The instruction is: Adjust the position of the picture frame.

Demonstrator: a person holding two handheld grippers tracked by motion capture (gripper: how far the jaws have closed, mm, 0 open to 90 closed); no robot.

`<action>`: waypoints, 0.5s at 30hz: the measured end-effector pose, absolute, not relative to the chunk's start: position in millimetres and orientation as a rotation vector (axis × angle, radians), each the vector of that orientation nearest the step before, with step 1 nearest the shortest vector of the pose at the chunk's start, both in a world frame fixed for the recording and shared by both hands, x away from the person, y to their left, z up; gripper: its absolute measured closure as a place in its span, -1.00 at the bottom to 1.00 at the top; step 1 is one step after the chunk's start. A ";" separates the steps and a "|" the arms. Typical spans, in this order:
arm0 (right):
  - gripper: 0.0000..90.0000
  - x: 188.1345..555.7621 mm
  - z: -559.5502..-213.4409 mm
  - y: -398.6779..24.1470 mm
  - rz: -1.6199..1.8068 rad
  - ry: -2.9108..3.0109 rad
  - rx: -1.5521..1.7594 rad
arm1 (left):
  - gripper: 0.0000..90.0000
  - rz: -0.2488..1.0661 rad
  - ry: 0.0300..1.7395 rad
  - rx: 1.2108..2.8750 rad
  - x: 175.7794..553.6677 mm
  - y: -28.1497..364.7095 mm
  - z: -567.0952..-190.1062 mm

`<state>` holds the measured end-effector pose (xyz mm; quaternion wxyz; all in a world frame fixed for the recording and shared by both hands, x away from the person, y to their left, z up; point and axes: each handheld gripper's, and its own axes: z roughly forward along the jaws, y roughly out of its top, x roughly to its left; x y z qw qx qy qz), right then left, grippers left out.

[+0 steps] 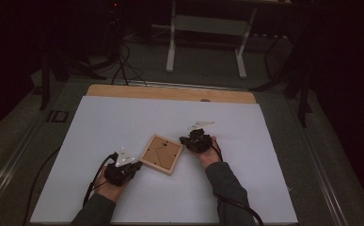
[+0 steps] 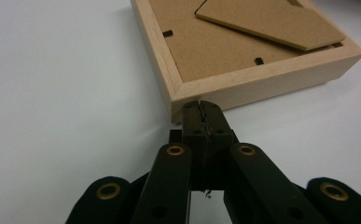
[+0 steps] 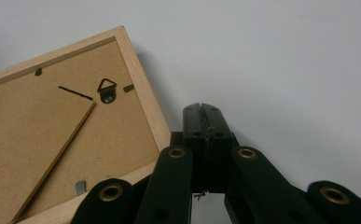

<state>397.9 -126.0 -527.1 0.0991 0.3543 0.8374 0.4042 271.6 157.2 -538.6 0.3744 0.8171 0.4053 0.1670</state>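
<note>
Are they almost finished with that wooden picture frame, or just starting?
Just starting, it seems. The square light wooden picture frame already lies face down on the white table sheet, brown backing board up. The left hand-held gripper, shut, sits at a frame corner; the right hand-held gripper, shut, is beside it. The backing's metal tabs look unopened.

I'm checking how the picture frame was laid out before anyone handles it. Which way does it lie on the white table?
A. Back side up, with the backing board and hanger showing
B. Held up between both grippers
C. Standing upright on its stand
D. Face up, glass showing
A: the picture frame lies flat on the white table, its brown backing board and metal hanger facing up.
</note>
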 end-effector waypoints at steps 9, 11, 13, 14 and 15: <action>0.99 393.8 -529.8 -126.8 1.167 2.525 1.009 | 1.00 0.419 1.069 2.097 275.6 155.5 -539.6; 0.99 391.4 -530.5 -126.8 1.162 2.539 1.000 | 1.00 0.414 1.079 2.090 276.8 156.2 -539.6; 0.99 389.6 -530.4 -127.5 1.163 2.543 0.993 | 1.00 0.414 1.089 2.083 277.4 156.4 -539.6; 0.99 388.5 -530.2 -128.0 1.160 2.550 0.982 | 1.00 0.412 1.090 2.081 277.6 156.4 -539.5; 0.99 387.0 -529.7 -128.3 1.154 2.555 0.976 | 1.00 0.411 1.090 2.080 277.5 156.1 -539.4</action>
